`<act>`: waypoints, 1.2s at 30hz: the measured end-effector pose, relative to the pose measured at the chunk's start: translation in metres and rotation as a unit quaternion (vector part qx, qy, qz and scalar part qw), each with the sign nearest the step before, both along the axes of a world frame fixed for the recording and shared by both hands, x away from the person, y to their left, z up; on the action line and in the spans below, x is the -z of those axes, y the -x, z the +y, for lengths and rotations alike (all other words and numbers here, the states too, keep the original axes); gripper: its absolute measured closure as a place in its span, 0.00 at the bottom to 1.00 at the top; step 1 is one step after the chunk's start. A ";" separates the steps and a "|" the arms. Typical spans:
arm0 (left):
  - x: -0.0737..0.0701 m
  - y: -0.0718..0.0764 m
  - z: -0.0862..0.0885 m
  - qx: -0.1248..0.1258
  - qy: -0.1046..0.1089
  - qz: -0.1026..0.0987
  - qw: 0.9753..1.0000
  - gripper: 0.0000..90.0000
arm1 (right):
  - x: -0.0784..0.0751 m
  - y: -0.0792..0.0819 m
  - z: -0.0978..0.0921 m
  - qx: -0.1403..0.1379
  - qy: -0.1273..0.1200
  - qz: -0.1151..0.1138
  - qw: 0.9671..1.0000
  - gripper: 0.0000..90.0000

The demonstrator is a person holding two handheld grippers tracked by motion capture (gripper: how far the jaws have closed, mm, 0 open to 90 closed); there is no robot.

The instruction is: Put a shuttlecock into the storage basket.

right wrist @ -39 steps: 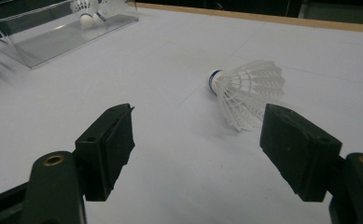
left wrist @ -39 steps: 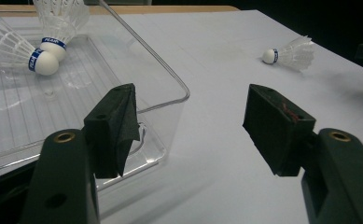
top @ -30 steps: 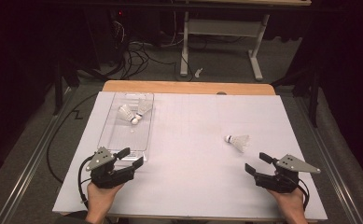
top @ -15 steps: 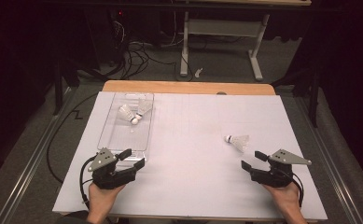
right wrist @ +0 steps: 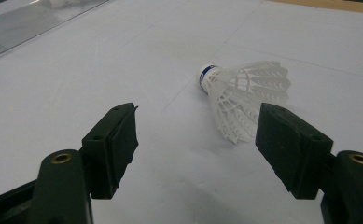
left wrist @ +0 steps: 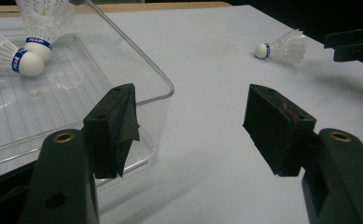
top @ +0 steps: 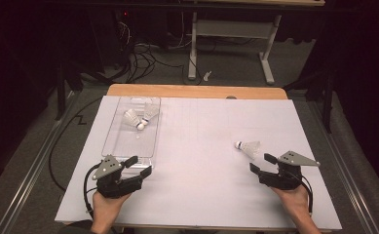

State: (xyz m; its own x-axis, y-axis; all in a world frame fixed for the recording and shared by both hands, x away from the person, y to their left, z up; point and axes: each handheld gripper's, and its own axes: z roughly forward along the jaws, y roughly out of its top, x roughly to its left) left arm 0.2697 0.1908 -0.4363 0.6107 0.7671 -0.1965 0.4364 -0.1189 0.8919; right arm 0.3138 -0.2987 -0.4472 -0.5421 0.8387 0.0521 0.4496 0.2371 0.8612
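Surface: white table (top: 201, 190), clear tray (top: 116, 146) at 10 o'clock (two shuttlecocks inside).
Change: right gripper (top: 258, 164) moved nearer loose shuttlecock (top: 248, 147), jaws apart, empty.
Left gripper (top: 139, 165): jaws apart, empty.
Meaning: pickup probably next.

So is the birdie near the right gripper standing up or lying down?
Lying down: the shuttlecock rests on its side on the table.

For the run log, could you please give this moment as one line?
right gripper: open, near loose shuttlecock | left gripper: open, by tray | two shuttlecocks in tray

cables (top: 143, 53) behind wooden table edge (top: 197, 91)
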 end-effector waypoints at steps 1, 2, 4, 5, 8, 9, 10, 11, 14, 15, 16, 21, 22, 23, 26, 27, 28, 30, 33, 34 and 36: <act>0.000 0.000 0.000 0.000 0.000 0.000 1.000 0.39 | 0.000 -0.001 0.000 0.002 -0.002 0.000 1.000 0.33; 0.000 0.000 0.000 0.000 0.001 0.000 1.000 0.39 | 0.000 -0.003 0.000 0.003 -0.001 -0.001 1.000 0.33; 0.000 0.000 0.000 0.000 0.001 0.000 1.000 0.39 | -0.001 -0.005 0.001 0.006 -0.001 -0.001 1.000 0.34; 0.000 0.000 0.000 0.001 0.000 0.000 1.000 0.39 | -0.001 -0.006 0.002 0.009 -0.002 0.001 1.000 0.34; 0.000 0.000 0.000 0.000 0.001 0.000 1.000 0.39 | -0.001 -0.011 0.004 0.011 0.006 0.006 1.000 0.35; 0.000 0.000 0.001 0.000 0.001 0.000 1.000 0.39 | -0.001 -0.012 0.004 0.013 0.007 0.008 1.000 0.35; 0.000 0.001 0.001 0.000 0.002 -0.001 1.000 0.39 | -0.001 -0.014 0.004 0.014 0.008 0.008 1.000 0.36; 0.000 0.001 0.001 0.000 0.001 -0.001 1.000 0.39 | -0.002 -0.015 0.005 0.016 0.008 0.010 1.000 0.36; 0.000 0.001 0.001 0.000 0.001 -0.001 1.000 0.39 | -0.003 -0.020 0.007 0.020 0.012 0.012 1.000 0.38; 0.000 0.000 0.001 0.000 0.001 -0.001 1.000 0.39 | -0.003 -0.021 0.008 0.021 0.013 0.012 1.000 0.38; 0.000 0.000 0.001 0.000 0.001 -0.001 1.000 0.39 | -0.003 -0.022 0.009 0.022 0.015 0.013 1.000 0.38; 0.000 0.001 0.001 -0.001 0.004 0.000 1.000 0.39 | -0.002 -0.028 0.011 0.031 0.018 0.024 0.999 0.39; 0.000 0.001 0.001 0.000 0.004 0.000 1.000 0.39 | -0.002 -0.029 0.011 0.031 0.020 0.027 0.999 0.39; 0.000 0.001 0.001 0.000 0.004 -0.001 1.000 0.39 | -0.002 -0.030 0.012 0.032 0.025 0.027 0.999 0.39; -0.001 0.001 0.001 -0.001 0.005 -0.002 1.000 0.39 | -0.001 -0.033 0.013 0.036 0.031 0.039 0.998 0.40; 0.000 0.001 0.001 0.000 0.005 -0.002 1.000 0.39 | 0.000 -0.035 0.014 0.037 0.035 0.043 0.998 0.41; 0.000 0.001 0.001 0.000 0.005 -0.002 1.000 0.39 | 0.000 -0.036 0.015 0.039 0.036 0.047 0.997 0.41; -0.001 0.001 0.001 0.000 0.004 -0.003 1.000 0.39 | 0.000 -0.039 0.016 0.039 0.042 0.054 0.997 0.43; -0.001 0.001 0.000 0.000 0.004 -0.003 1.000 0.39 | 0.000 -0.043 0.018 0.044 0.044 0.057 0.996 0.45; -0.001 0.001 0.000 0.001 0.004 -0.003 1.000 0.40 | 0.001 -0.044 0.019 0.046 0.045 0.062 0.996 0.46; -0.001 0.001 0.000 0.001 0.003 -0.003 1.000 0.39 | 0.001 -0.047 0.020 0.047 0.050 0.070 0.995 0.47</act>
State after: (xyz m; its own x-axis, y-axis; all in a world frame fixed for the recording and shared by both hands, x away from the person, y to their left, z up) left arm 0.2686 0.1910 -0.4355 0.6143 0.7642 -0.1966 0.4302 -0.1156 0.8953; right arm 0.3607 -0.2783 -0.4479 -0.4549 0.8899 0.0348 0.5874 0.2705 0.7628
